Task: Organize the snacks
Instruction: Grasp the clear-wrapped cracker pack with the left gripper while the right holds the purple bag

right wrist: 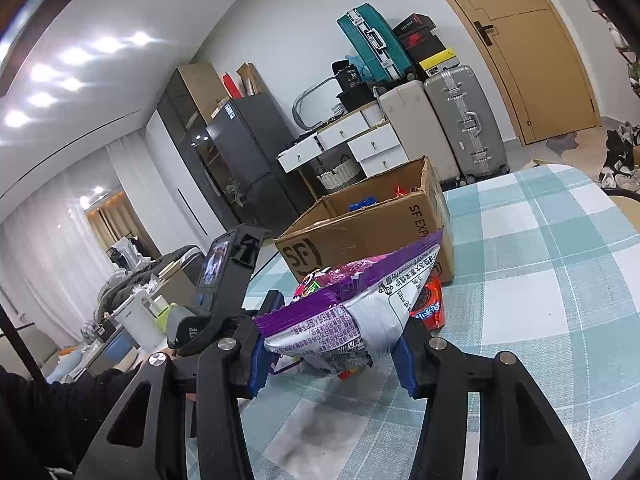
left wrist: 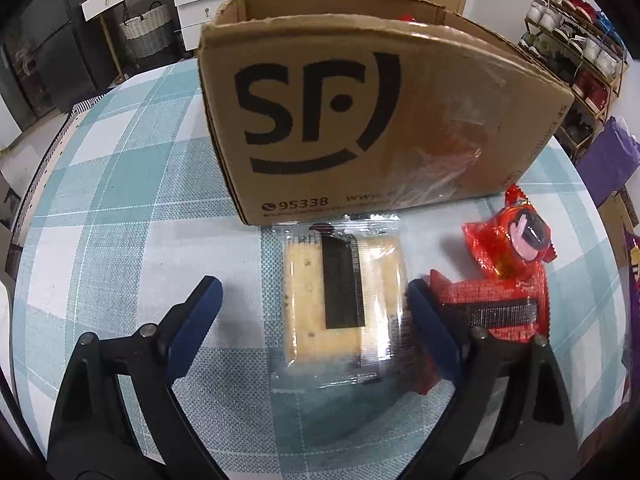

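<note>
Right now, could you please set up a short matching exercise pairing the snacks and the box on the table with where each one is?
Things:
1. purple snack bag
2. clear-wrapped cracker pack
3. red snack packet
4. cardboard box

Places:
A. flat on the tablecloth between the open left gripper fingers
B. clamped in the right gripper
C. standing open-topped behind the snacks
D. lying beside the box's corner

Pairs: 1-B, 2-A, 3-D, 4-C

The big cardboard box (left wrist: 380, 112) blocks the far side of the table (left wrist: 120, 240); the cracker pack (left wrist: 340, 300) and red snack packs (left wrist: 504, 280) crowd the near right; the left side lies bare and easy to pass.
</note>
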`<state>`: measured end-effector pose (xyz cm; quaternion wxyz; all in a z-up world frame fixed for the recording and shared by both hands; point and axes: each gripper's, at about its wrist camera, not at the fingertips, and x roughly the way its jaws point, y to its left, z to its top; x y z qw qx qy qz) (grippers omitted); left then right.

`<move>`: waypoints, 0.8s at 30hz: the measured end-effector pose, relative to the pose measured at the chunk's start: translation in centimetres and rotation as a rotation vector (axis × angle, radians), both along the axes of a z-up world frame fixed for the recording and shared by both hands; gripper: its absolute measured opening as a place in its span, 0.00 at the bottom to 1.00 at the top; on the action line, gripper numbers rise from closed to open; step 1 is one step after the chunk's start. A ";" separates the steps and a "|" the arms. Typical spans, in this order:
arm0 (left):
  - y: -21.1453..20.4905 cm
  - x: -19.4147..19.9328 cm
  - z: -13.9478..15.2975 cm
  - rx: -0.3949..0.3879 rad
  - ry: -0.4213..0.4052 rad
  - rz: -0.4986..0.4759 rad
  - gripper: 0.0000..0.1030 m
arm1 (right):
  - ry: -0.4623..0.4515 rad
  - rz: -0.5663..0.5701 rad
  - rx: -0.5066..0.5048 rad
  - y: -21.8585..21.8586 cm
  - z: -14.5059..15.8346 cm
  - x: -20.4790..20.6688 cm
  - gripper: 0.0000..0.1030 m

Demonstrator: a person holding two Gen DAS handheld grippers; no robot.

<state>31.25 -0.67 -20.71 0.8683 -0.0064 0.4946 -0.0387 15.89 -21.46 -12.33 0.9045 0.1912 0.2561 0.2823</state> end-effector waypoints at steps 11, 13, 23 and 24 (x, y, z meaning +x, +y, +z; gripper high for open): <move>0.1 -0.9 0.4 0.008 0.007 -0.050 0.54 | 0.020 -0.003 0.004 0.1 -0.2 0.6 0.49; 0.6 -1.4 0.7 0.001 -0.001 -0.044 0.54 | 0.023 -0.004 0.000 0.1 -0.2 0.7 0.49; 2.8 -6.4 2.4 -0.020 -0.048 -0.014 0.54 | 0.033 0.011 -0.005 0.4 -0.6 0.7 0.49; 3.1 -7.1 3.0 -0.029 -0.061 -0.012 0.54 | 0.028 0.019 -0.004 0.5 -0.5 0.7 0.49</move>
